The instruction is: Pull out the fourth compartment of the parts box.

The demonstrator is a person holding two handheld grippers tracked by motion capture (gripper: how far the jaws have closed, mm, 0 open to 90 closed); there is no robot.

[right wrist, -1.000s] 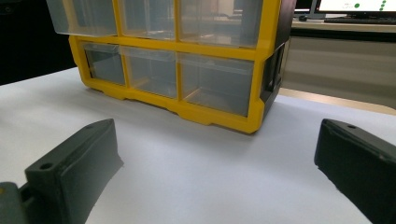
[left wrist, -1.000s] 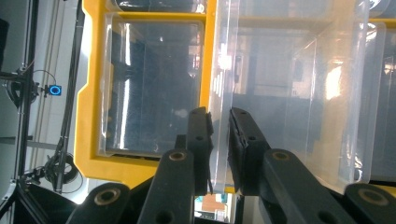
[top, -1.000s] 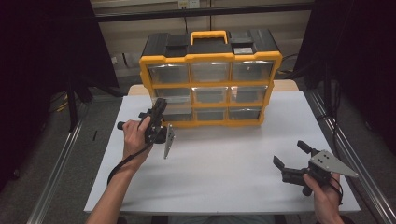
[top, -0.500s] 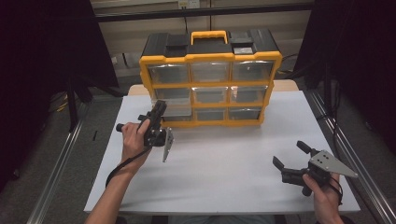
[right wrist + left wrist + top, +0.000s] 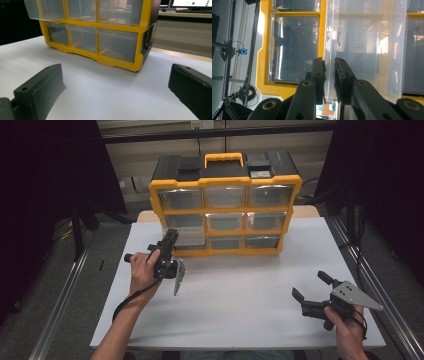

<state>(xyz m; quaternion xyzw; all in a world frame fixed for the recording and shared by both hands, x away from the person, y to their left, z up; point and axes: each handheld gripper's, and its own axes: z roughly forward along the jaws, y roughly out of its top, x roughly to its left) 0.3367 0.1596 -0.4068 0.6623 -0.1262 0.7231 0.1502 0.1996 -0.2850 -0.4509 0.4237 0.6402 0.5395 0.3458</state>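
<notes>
left gripper has edged toward the organiser, jaws pinching a clear drawer front; right gripper spread, idle. skewed pull may jam the drawer.

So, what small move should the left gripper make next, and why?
Probably a short straight pull toward the person. The left gripper has its jaws closed on the front wall of a clear drawer, which already sticks out of the yellow organizer; the right gripper waits open.
</notes>
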